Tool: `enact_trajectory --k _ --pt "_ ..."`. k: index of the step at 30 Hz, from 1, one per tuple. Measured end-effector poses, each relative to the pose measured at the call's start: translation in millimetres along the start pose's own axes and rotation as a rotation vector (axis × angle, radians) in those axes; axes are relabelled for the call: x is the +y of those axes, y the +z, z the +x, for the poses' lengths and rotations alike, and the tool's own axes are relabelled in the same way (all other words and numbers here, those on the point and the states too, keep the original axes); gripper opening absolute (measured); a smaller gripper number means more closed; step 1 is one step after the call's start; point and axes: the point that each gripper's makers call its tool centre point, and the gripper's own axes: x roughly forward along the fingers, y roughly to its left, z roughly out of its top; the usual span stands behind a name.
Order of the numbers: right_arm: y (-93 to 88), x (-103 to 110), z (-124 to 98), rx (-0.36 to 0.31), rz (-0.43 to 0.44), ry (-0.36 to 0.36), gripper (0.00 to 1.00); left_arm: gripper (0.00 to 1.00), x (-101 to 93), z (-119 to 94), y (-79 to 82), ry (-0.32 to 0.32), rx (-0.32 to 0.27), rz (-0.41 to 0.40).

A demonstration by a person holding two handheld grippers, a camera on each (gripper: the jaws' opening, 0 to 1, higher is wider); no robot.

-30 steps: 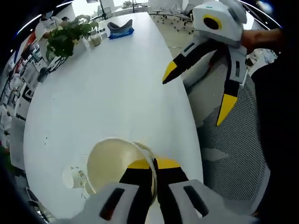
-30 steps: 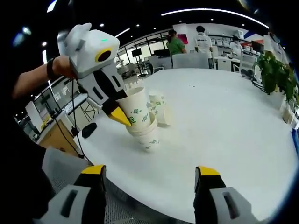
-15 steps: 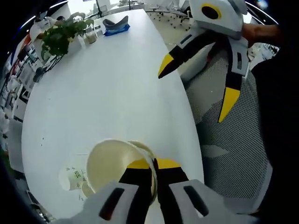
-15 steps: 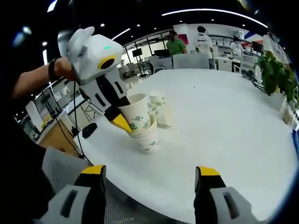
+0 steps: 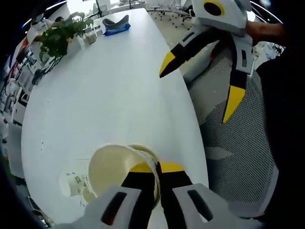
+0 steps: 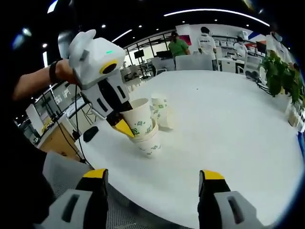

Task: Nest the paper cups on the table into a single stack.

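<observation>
Left gripper view first: the left hand-held gripper has its yellow-tipped jaws pinched together on the rim of a paper cup, one jaw inside the mouth and one outside. Under that cup the rim of a second cup peeks out, so it sits partly nested in it, low over the near end of the white counter. Just beside it a lone cup with green print stands on the counter. Up on the right, the right hand-held gripper hangs beyond the counter edge, jaws spread wide and empty, over a mesh chair. A potted plant stands at the far end.

Over to the right gripper view: the right one's own jaws rise well apart with nothing between them. Across the counter the left hand-held gripper holds the top cup tilted in the cup below, with more cups just behind.

My read on handling: these cups are very light, thin-walled and easily crushed, and the bottom one can slide or tip when pressed. The rolled rim is the stiffest place to take hold, with a gentle pinch, pressing straight down to seat it
</observation>
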Motion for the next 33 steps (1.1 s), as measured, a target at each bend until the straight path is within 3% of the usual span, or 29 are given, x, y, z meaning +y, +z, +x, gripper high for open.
enact_trajectory --k 12,33 --pt "-2.7 -2 0 0.003 0.005 0.001 0.78 0.02 -4.4 -2 -0.4 -0.011 0.013 0.017" --pt "1.5 2 4 0.004 -0.012 0.012 0.78 0.2 -1.5 -23 -0.9 0.001 -0.017 0.034"
